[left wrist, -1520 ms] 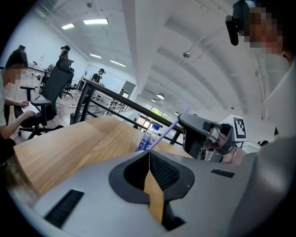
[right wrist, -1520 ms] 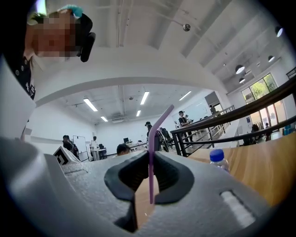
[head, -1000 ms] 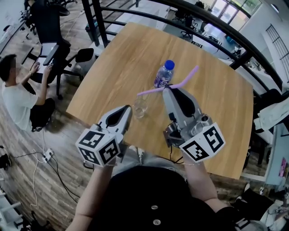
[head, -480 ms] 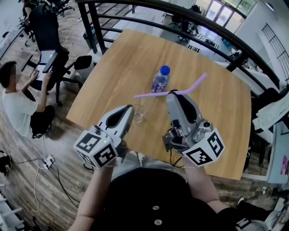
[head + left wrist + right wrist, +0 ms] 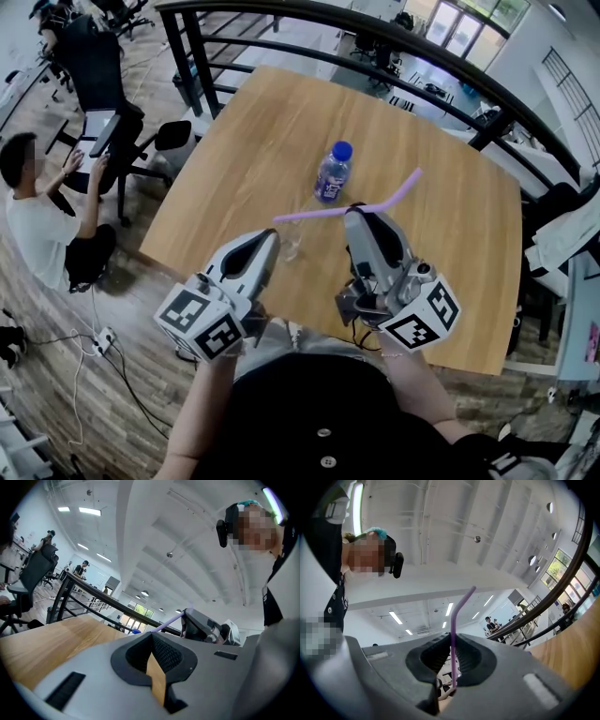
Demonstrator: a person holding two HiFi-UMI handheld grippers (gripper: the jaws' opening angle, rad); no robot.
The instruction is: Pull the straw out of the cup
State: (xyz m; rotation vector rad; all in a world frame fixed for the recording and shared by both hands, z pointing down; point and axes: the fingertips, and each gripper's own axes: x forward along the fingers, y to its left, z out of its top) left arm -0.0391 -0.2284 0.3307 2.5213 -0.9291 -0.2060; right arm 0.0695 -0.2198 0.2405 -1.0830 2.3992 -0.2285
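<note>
My left gripper (image 5: 265,244), jaws pressed together and empty, sits just left of the cup (image 5: 292,241). Above the cup the straw (image 5: 314,213) lies crosswise, seemingly clear, pinched by my right gripper (image 5: 356,212); I would lift away without squeezing harder.

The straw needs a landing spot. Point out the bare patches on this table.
Bare wood: the broad stretch of table right of the bottle, and the far-left corner by the railing. Crowded: the near edge, where cup, left claw and right claw with the straw cluster.
</note>
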